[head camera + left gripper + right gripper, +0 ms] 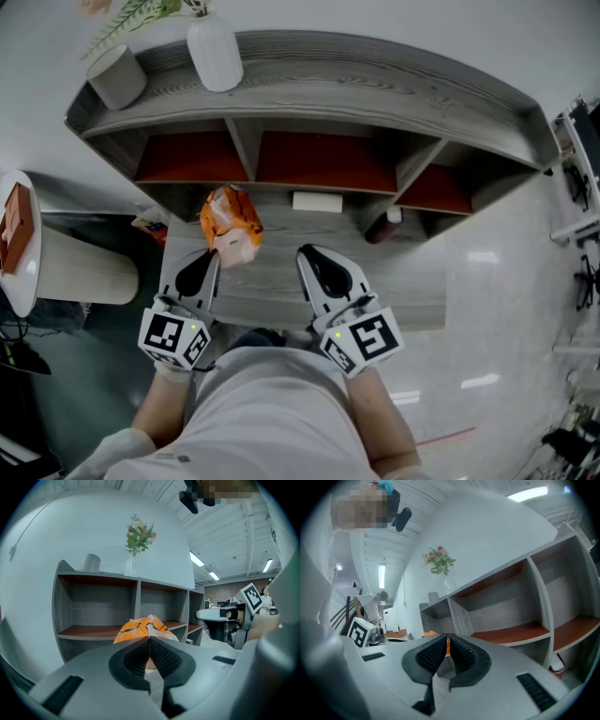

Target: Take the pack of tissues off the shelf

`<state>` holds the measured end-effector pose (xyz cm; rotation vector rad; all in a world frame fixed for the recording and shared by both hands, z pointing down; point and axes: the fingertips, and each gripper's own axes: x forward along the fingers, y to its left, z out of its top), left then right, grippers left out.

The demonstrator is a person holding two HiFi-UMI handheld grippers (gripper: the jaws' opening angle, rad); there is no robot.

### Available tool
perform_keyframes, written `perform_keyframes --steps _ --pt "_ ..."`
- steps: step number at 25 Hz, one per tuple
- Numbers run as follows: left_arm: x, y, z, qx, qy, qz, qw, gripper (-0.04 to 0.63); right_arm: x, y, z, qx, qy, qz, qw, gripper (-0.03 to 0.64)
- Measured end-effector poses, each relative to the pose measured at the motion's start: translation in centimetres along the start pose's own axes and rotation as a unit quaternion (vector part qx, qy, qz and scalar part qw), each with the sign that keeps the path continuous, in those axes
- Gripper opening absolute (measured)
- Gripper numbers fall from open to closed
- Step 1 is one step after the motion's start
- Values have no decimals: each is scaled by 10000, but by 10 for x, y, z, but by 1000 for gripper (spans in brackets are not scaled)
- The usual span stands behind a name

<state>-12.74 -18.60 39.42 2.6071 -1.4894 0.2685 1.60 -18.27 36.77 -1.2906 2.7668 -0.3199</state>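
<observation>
- We see the left gripper clamped tight on the near edge of the pack of tissues. The orange and white pack sticks out beyond its jaw tips.
- The pack hangs in front of the shelf, near the divider between its left and middle compartments. It sits above the low grey board and seems clear of the red-brown ledges.
- The left gripper view shows the pads closed on only a thin flap of the wrapper. We judge the hold to be light.
- To do this step well, we would draw the pack straight back toward us, slowly and level. A jerk could make the wrapper slip or tear free.
- The right gripper is just right of the pack. Its jaws are drawn nearly together with nothing between them, and it could support the pack from below.
- A white box and a dark bottle lie further right on the low board, well clear of our path.
- A white vase and a grey cup stand on the shelf top.
- A round table stands to the left, and the glossy floor lies to the right.
</observation>
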Motion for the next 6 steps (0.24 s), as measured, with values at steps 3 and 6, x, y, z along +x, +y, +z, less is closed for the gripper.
perform_keyframes --steps 3,6 --pt "1 -2 0 -8 1 0 10000 17 -2 -2 0 -8 0 -25 10000 32" --pt "3 -3 -1 -9 2 -9 10000 17 -4 -4 1 -29 -14 -35 10000 32"
